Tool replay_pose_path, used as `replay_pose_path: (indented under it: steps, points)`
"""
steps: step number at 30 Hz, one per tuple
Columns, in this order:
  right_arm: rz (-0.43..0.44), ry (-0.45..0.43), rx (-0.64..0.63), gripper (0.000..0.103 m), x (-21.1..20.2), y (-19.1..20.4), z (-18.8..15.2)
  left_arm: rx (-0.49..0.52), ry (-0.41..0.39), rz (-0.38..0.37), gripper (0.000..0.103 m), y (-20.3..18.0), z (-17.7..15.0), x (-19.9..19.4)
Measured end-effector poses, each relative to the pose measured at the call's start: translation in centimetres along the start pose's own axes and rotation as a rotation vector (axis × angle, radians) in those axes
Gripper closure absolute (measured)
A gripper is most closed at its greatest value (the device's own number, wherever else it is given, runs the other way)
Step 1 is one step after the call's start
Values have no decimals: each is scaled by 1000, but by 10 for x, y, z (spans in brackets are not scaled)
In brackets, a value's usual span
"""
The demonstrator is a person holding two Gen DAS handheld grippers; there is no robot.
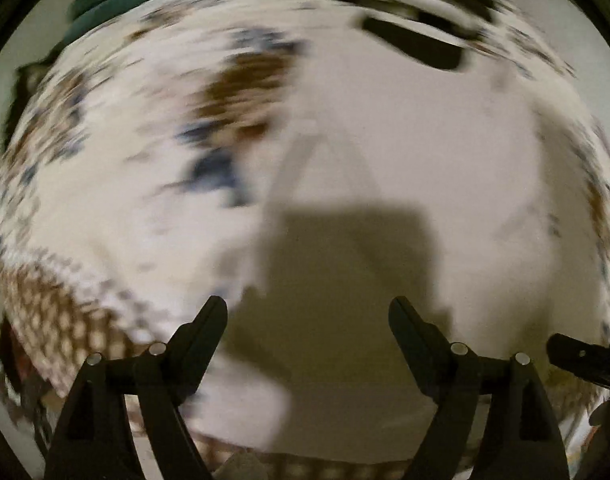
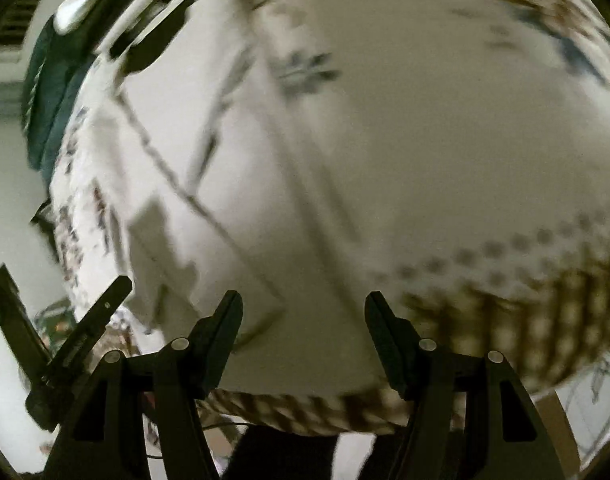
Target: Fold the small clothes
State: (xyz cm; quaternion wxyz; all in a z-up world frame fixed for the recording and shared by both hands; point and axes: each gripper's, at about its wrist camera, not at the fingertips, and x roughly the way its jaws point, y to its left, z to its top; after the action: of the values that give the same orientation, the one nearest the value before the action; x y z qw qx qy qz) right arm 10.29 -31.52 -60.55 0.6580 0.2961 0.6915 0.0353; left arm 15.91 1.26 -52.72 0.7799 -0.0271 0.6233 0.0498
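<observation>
Patterned bedspread [image 1: 105,168] fills both blurred views. On the left, the left tool [image 1: 308,336] hovers open and empty over a white garment [image 1: 425,152]; to the right, the right tool [image 2: 303,328] gapes empty too. Best slow down, then pinch matching corners.

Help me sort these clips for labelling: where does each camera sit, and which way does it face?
Left wrist: on the left gripper, facing down and forward at blurred white cloth on a patterned cover; own open fingers show.
Right wrist: on the right gripper, facing the white cloth; own open fingers show.
Shared: cloth, cover, and each sees the other gripper at its edge.
</observation>
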Motion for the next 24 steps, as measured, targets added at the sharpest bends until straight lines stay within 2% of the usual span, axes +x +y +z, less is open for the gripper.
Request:
replay_pose_path:
  steps: [3, 4, 5, 6, 7, 11, 14, 15, 17, 18, 19, 21, 22, 23, 24]
  points:
    - [33, 61, -3, 37, 28, 3, -7, -72, 23, 51, 21, 36, -8, 6]
    - [30, 77, 2, 42, 38, 0, -9, -90, 40, 53, 21, 44, -12, 9]
    - [17, 76, -3, 54, 41, -2, -12, -103, 57, 55, 21, 51, -16, 12]
    - [-5, 66, -19, 89, 43, -1, -15, -110, 75, 53, 21, 59, -22, 14]
    - [-61, 59, -43, 100, 42, 2, -16, -106, 81, 56, 21, 60, -25, 15]
    - [-158, 50, -83, 100, 13, -17, -34, -65, 109, 50, 21, 64, -37, 18]
    - [-169, 89, -103, 100, 3, -23, -33, -50, 132, 22, 21, 63, -48, 22]
    - [-166, 101, -97, 96, 2, -21, -29, -44, 147, 9, 21, 60, -51, 26]
    - [-147, 112, -67, 75, -6, -26, -28, -35, 185, -39, 23, 53, -60, 34]
    - [-133, 104, -43, 57, -5, -20, -21, -36, 195, -72, 23, 51, -63, 36]
    - [-117, 85, -14, 47, -17, -29, -20, -38, 196, -98, 23, 50, -66, 37]
    - [-128, 49, 68, 45, -38, -56, -21, -42, 201, -156, 28, 54, -73, 41]
    - [-124, 53, 97, 44, -43, -70, -19, -40, 208, -181, 35, 52, -76, 44]
    - [-121, 64, 116, 44, -43, -79, -20, -36, 215, -199, 48, 51, -79, 46]
    - [-124, 81, 131, 44, -42, -88, -21, -32, 221, -206, 56, 49, -81, 49]
